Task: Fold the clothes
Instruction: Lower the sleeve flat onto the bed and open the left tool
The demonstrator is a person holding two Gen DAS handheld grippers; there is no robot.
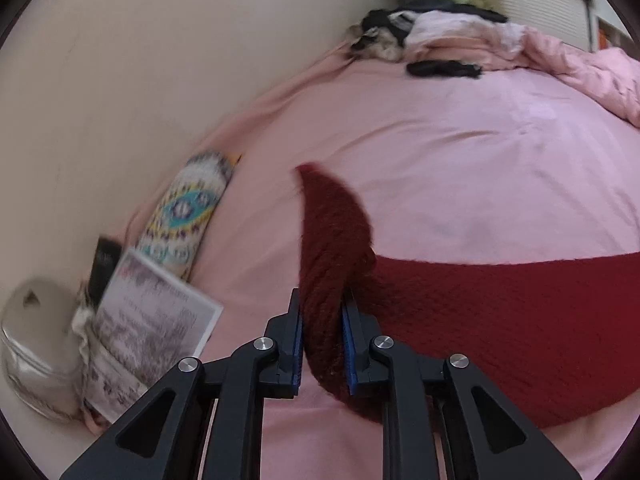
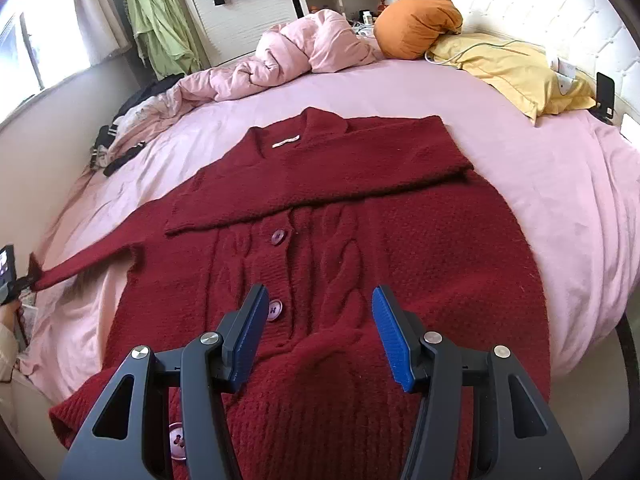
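Observation:
A dark red knitted cardigan [image 2: 360, 248] lies front up on the pink bed sheet [image 2: 540, 168], buttons down its middle. One sleeve is folded across its chest. The other sleeve [image 2: 84, 264] stretches out to the left. My left gripper [image 1: 322, 312] is shut on the end of that sleeve [image 1: 328, 240], with the cuff sticking up past the fingertips. The left gripper also shows at the left edge of the right wrist view [image 2: 16, 280]. My right gripper [image 2: 320, 300] is open and empty, hovering over the cardigan's lower front.
A bunched pink duvet [image 2: 288, 52], an orange cushion [image 2: 416, 24] and a yellow pillow [image 2: 512, 72] lie at the bed's far side. Dark and pale clothes [image 1: 432, 44] sit near the far edge. A patterned pillow [image 1: 188, 208], papers [image 1: 152, 320] and a jar [image 1: 32, 344] are by the wall.

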